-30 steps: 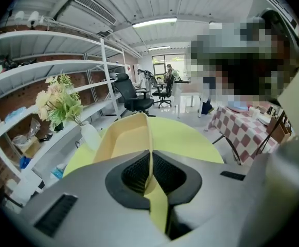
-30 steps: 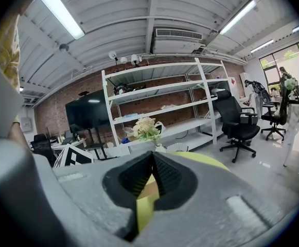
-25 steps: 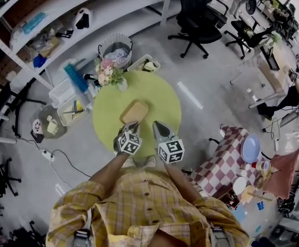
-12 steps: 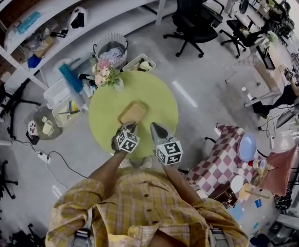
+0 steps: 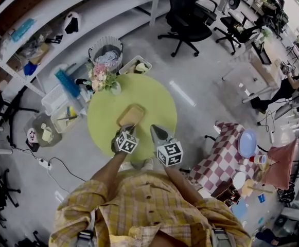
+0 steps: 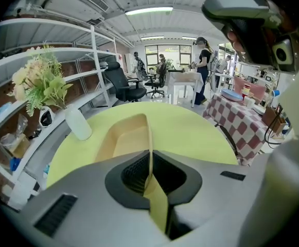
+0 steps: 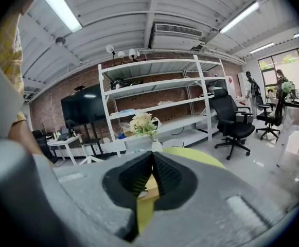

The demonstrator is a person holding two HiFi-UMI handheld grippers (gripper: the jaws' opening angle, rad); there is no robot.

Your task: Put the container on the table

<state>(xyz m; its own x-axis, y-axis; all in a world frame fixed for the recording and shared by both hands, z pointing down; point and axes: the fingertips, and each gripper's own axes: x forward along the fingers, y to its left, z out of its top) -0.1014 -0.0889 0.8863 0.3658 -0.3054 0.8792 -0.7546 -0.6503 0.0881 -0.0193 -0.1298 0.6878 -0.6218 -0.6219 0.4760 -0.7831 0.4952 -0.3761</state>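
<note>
Jaws of left gripper [image 6: 150, 157] clamp container [image 6: 119, 141] wall on table [image 6: 190, 130]; right gripper [image 7: 151, 164] jaws together.

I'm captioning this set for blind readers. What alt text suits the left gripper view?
The left gripper is shut on the near wall of a tan rectangular container on a round yellow-green table. A white vase of pale flowers stands to its left; shelves, an office chair and people lie beyond.

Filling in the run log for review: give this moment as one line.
left gripper: jaws shut on tan container wall | tan container: on round green table | right gripper: jaws together, empty
</note>
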